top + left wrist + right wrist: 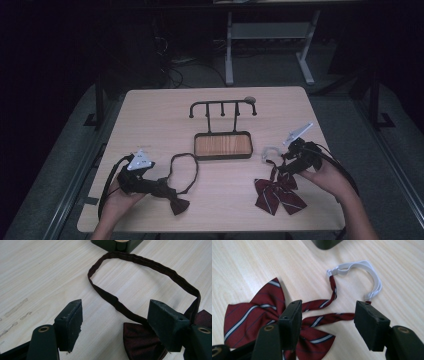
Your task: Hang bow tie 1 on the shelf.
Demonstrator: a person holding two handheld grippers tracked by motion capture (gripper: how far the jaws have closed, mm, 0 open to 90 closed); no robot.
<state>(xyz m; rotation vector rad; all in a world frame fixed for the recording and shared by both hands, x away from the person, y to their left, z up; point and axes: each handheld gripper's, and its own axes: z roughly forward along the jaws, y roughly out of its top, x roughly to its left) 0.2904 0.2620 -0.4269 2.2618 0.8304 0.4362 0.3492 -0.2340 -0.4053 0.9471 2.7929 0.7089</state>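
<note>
- The left hand-held gripper point(161, 187) sits near the tabletop's point(150, 115) front-left corner, its jaws spread wide and clamping nothing. The dark maroon bow tie point(175, 201) lies flat there, its knot close to one pad and its neck band point(140, 262) looping toward the middle. Judged risk: closing from here could pinch only an edge of the bow, so the fabric would slide out on the lift.
- The right hand-held gripper point(278, 170) is toward the front-right corner, jaws parted and gripping nothing. The striped red bow tie point(277, 194) lies under them, its two thin straps point(322, 303) running across the gap.
- A likely slip: the pads catch one strap and miss the other, so the bow dangles and twists.
- The white elastic clasp point(362, 272) lies just beyond the jaws; snagging it would probably stretch the band and let it spring loose.
- The wooden tray point(222, 146) and the black hook rack point(222, 107) stand at the tabletop's centre. A dragged loop might hook the tray's corner, which is close to the maroon band's far end.
</note>
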